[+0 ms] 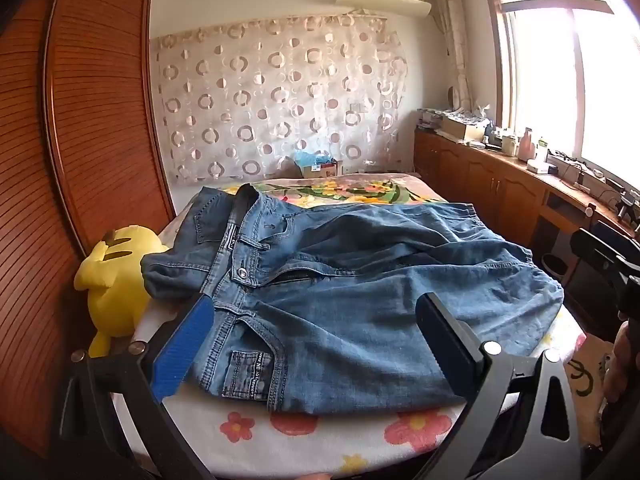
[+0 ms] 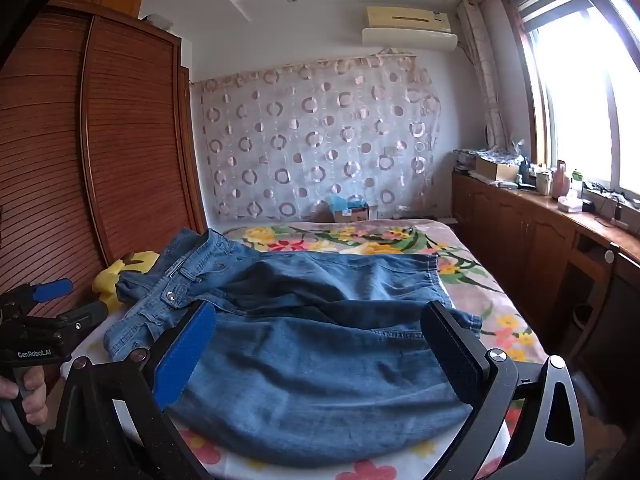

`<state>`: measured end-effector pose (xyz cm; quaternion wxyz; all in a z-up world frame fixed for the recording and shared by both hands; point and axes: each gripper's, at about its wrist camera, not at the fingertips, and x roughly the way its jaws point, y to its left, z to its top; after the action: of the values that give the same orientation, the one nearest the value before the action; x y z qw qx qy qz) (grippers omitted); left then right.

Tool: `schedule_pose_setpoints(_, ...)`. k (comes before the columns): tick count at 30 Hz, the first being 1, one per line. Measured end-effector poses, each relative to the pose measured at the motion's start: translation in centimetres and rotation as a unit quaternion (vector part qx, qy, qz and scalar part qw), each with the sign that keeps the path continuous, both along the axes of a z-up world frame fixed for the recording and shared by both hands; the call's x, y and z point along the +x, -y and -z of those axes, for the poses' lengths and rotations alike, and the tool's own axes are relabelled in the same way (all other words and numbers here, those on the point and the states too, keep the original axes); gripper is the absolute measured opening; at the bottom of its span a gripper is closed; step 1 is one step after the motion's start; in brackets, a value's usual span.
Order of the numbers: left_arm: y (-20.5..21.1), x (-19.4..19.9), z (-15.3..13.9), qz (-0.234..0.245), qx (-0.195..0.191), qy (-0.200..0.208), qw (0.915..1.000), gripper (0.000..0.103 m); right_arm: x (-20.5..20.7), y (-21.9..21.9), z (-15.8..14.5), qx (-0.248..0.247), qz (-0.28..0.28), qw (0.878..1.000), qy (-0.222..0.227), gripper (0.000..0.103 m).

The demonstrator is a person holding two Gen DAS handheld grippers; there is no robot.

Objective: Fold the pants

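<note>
The pants [image 1: 360, 280] lie spread across the near end of the bed [image 1: 280, 436], their long axis running side to side in front of both grippers: waistband, button and belt loops toward the left, by the yellow plush toy [image 1: 116, 276], and the leg ends toward the right, on the window side. The left gripper [image 1: 316, 332] hovers just short of the near edge at the waist and front-pocket area, so it is the nearer hand for the waistband, while the right gripper [image 2: 320, 344] sits over the leg portion and is nearer the hems. Both have their fingers spread wide and released, nothing between the pads, each angled down toward the cloth. Whether either fingertip brushes the denim is hard to judge through the fisheye; they appear to stand just above it. The pants are medium-blue jeans, soft and rumpled, with one leg seemingly lying over the other and shallow creases across the thigh; the waistband is partly turned over at the far left. A fold would likely carry one end along that long axis toward the other.
</note>
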<state>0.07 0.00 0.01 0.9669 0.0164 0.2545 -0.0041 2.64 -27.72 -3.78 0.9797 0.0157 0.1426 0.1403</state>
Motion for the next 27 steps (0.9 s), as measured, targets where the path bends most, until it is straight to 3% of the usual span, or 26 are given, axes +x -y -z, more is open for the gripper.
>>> schedule_pose_setpoints(27, -0.01, -0.05, 0.08, -0.001, 0.0, 0.007, 1.0, 0.101, -0.07, -0.52, -0.02, -0.006, -0.007, 1.0, 0.004, 0.102)
